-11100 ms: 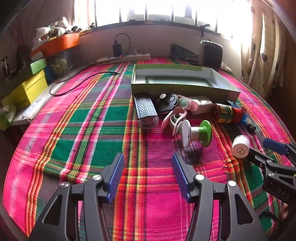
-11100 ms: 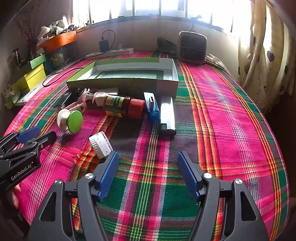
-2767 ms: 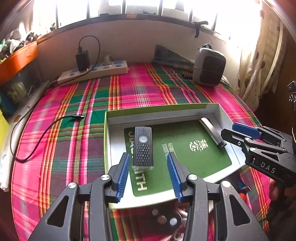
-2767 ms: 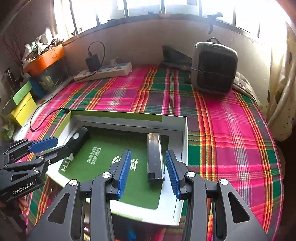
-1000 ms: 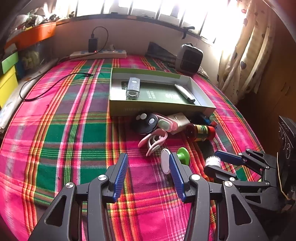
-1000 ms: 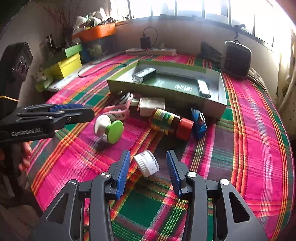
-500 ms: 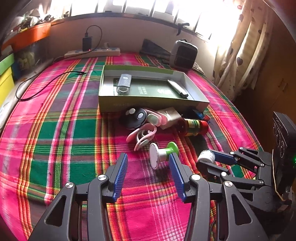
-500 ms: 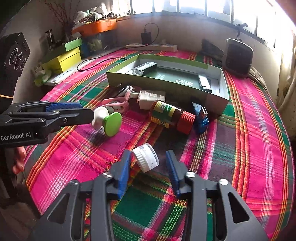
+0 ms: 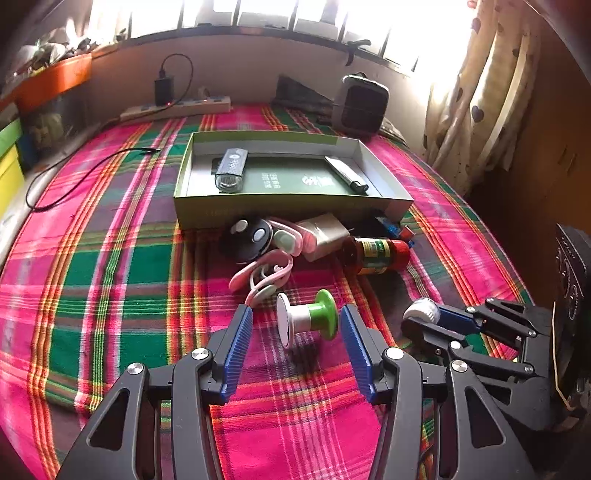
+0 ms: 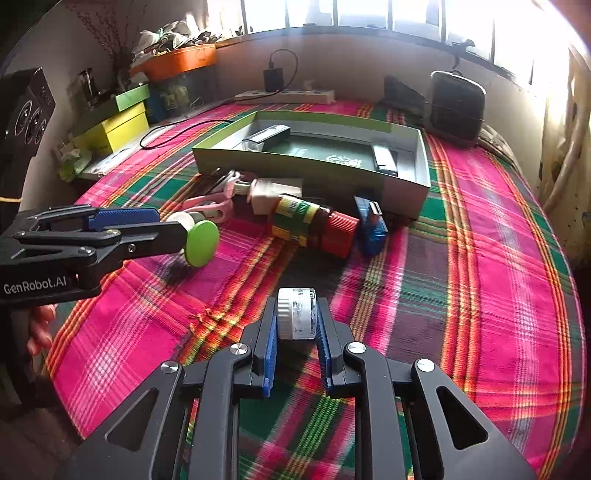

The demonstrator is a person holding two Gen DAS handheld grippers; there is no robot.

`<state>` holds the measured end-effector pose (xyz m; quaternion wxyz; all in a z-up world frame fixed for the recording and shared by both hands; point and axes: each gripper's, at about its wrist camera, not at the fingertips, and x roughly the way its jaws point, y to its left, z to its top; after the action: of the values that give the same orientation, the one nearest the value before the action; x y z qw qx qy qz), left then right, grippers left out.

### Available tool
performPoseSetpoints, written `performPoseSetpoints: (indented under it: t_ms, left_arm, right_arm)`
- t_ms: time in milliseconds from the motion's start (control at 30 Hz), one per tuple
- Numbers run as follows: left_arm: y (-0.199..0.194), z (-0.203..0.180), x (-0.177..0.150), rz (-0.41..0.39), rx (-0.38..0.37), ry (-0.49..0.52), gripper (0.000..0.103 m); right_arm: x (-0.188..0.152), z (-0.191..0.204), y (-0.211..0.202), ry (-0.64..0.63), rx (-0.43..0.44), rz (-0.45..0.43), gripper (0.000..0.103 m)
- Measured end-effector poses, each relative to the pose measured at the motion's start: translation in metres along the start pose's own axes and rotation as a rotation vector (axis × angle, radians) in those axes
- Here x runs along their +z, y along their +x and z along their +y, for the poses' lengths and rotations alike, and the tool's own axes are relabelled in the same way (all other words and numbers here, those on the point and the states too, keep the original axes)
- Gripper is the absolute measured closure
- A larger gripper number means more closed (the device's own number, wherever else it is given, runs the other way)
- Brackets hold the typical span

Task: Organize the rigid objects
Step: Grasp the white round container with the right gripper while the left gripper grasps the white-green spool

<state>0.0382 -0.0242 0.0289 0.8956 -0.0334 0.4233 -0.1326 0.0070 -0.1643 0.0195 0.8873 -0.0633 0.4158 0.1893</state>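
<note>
Two hand-held grippers | right (image 10: 295,345) clamps ribbed white cap (image 10: 296,314) | left (image 9: 295,345) apart

window (image 9: 295,14): bright daylight | curtain (image 9: 476,92): heart print | plaid cloth (image 9: 110,258): pink-green

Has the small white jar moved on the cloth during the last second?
Yes, slightly. The small white jar lay tilted between open jaws; now it sits squared up, clamped in the right gripper, same plaid patch.

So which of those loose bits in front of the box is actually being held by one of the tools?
The small white ribbed cap: the right tool has just closed on it. The green-and-white spool only sits between the left tool's open jaws, ungripped.
</note>
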Motion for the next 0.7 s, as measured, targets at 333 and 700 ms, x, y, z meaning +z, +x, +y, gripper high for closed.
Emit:
performPoseSetpoints:
  t_ms: [333, 700]
  left_arm:
    - [0.019, -0.009, -0.002, 0.026, 0.044, 0.024, 0.054]
    - [0.025, -0.004, -0.002, 0.015, 0.078, 0.013, 0.054]
  right_arm:
    - [-0.001, -0.004, -0.002, 0.016, -0.006, -0.004, 0.083]
    - [-0.001, -0.006, -0.002, 0.025, -0.004, -0.004, 0.083]
